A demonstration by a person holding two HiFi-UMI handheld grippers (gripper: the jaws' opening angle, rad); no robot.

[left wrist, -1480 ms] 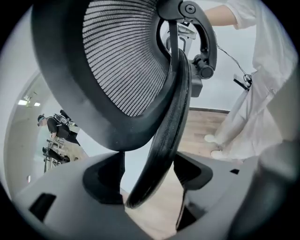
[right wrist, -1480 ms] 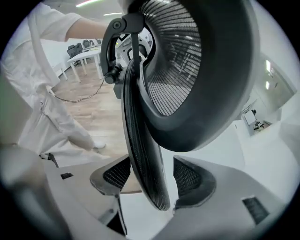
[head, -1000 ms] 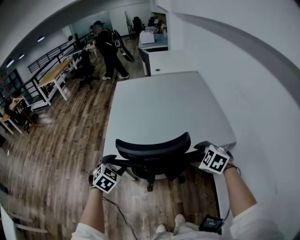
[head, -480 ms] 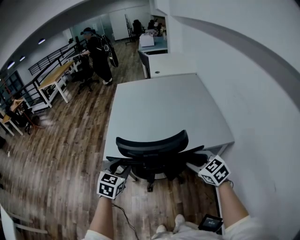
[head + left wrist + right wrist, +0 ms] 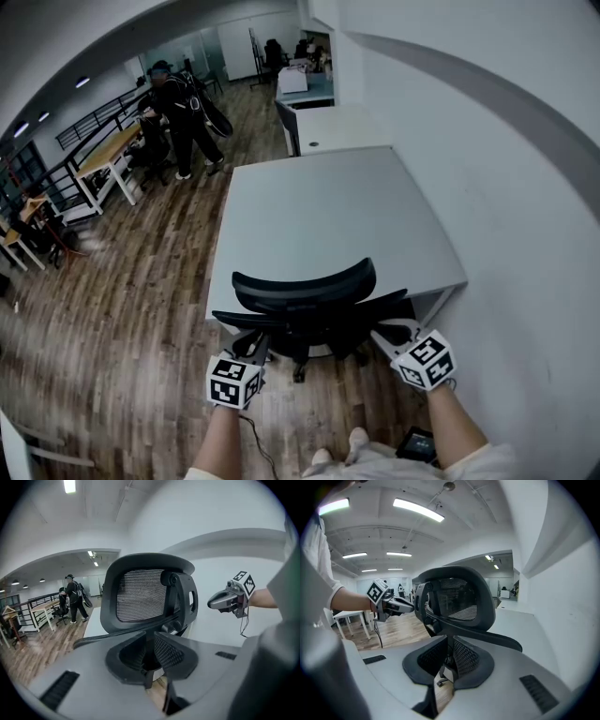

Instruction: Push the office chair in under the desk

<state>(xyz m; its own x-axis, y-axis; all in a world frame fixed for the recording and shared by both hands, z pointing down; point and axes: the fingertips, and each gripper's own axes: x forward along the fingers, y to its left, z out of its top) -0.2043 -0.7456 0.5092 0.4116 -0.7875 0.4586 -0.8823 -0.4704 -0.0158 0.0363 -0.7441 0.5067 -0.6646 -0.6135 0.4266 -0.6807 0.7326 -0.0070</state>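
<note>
The black mesh-backed office chair stands tucked in, its seat under the grey desk and its backrest at the desk's front edge. My left gripper hovers just behind the chair's left armrest, apart from it. My right gripper sits behind the right armrest, also clear of it. In the left gripper view the left gripper's jaws are closing to a thin slit with nothing between them; the chair back shows beyond. The right gripper's jaws are closing too, equally empty.
A white wall runs along the desk's right side. A second desk stands behind this one. A person stands far back left near wooden tables. A wood floor lies to the left. My shoes are below the chair.
Both grippers have drawn back toward me off the chair's armrests, and their jaws have closed. The person in the background has walked to the left.
</note>
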